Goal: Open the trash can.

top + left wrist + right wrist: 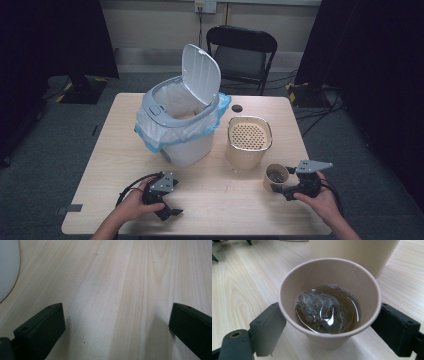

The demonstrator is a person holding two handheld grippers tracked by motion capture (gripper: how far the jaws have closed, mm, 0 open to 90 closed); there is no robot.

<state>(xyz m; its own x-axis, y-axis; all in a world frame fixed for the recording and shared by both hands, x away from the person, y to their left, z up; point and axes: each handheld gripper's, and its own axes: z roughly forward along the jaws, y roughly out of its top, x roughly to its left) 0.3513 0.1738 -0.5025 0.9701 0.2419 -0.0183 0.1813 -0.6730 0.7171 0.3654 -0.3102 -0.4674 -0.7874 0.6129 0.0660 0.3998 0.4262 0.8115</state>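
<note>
A brown paper cup point(275, 176) point(329, 302) holding dark tea and a soaked tea bag point(322, 310) is at the right front of the wooden table point(220, 200). My right gripper point(277, 187) point(329, 322) is shut on the cup, one black jaw pressed against each side of its wall. Whether the cup's base rests on the table I cannot tell. My left gripper point(167, 212) point(116, 315) is at the left front, open, pointing down at bare wood with nothing between its jaws.
A white bin point(177, 130) with its lid up and a white and blue liner stands at the middle back; its base point(7, 265) shows beside my left gripper. A beige container with a perforated insert point(248, 140) point(352, 252) stands just behind the cup. A small black cap point(236, 108) lies behind it.
</note>
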